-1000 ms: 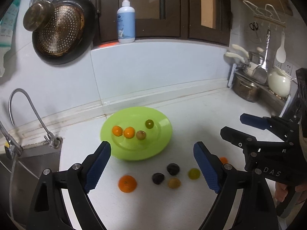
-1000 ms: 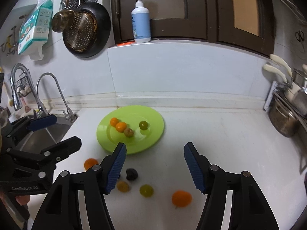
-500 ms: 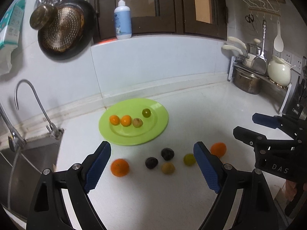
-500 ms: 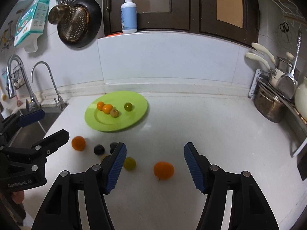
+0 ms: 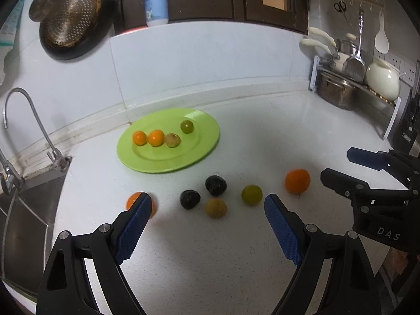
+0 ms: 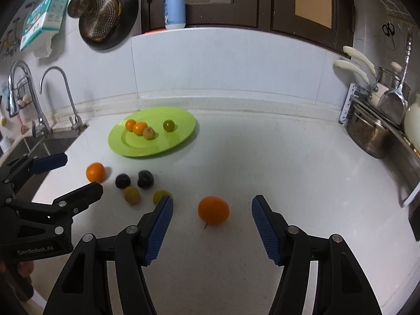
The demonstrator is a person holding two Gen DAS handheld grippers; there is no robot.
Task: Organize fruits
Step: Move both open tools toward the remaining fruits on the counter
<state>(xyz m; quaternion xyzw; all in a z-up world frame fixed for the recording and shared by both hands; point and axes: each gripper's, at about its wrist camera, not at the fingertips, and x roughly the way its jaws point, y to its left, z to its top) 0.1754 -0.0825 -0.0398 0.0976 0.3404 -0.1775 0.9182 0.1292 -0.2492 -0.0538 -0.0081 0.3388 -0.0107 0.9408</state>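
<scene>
A green plate (image 5: 162, 160) near the back wall carries two small oranges (image 5: 156, 137), a brownish fruit (image 5: 172, 140) and a green one (image 5: 187, 126). In front of it, loose on the white counter, lie two dark fruits (image 5: 215, 185), a yellow-brown one (image 5: 216, 208), a green one (image 5: 251, 194) and two oranges. My left gripper (image 5: 207, 200) hovers open over this group, its left finger half covering the left orange (image 5: 131, 200). My right gripper (image 6: 212, 200) is open too. The right orange (image 6: 213, 210) lies between and ahead of its pads, untouched.
A sink with taps (image 5: 31, 120) borders the counter on the left. A steel pot (image 6: 370, 134) and utensil rack stand at the right. A pan (image 6: 105, 10) hangs on the wall and a soap bottle (image 6: 174, 2) stands on the ledge.
Both grippers have sunk toward the counter, so the loose fruits now sit level with the fingertips. No fruit has moved, and both grippers stay open.
</scene>
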